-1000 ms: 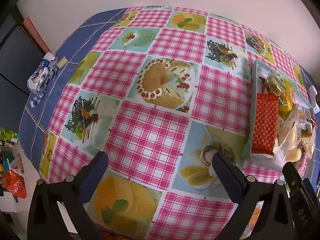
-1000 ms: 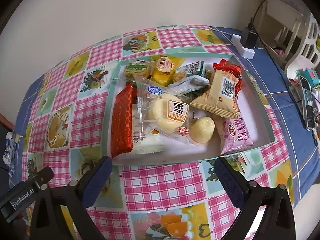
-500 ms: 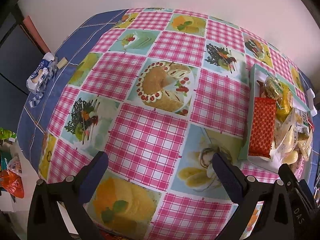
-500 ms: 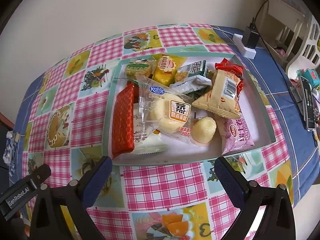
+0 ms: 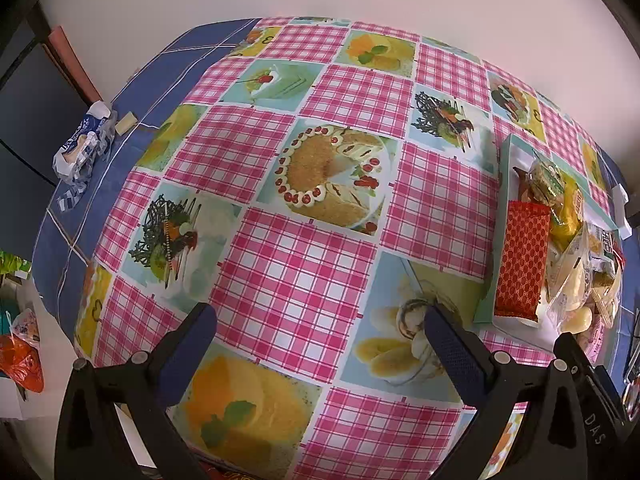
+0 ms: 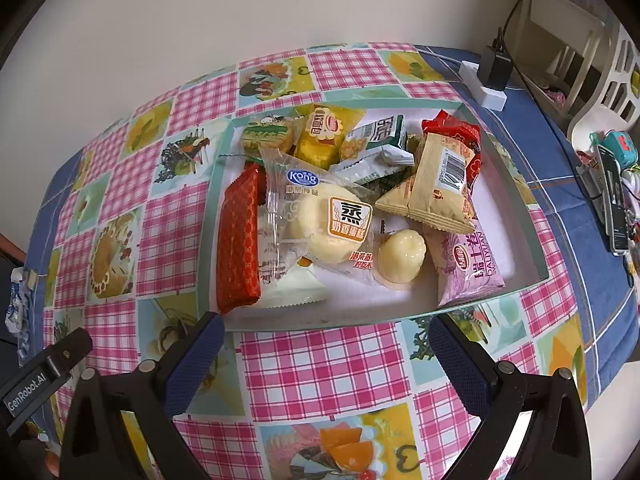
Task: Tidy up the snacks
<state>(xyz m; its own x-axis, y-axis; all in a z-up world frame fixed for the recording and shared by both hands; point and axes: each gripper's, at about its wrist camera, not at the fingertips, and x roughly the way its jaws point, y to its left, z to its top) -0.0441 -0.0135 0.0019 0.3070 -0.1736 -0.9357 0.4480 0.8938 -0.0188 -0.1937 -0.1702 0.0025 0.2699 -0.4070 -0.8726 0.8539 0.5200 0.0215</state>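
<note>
1. Left hand-held gripper is held spread and empty above the checked desk.
2. Right hand-held gripper is likewise spread, empty, just short of the tray.
3. Snacks are piled inside the tray, a red packet leftmost.

checkered table, snack tray, charger

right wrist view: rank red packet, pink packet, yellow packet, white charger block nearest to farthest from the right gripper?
From the right gripper:
1. red packet, left side of the tray
2. pink packet, tray's right front; close to the red one, hard to call
3. yellow packet, back of the tray
4. white charger block, beyond the tray, back right
</note>
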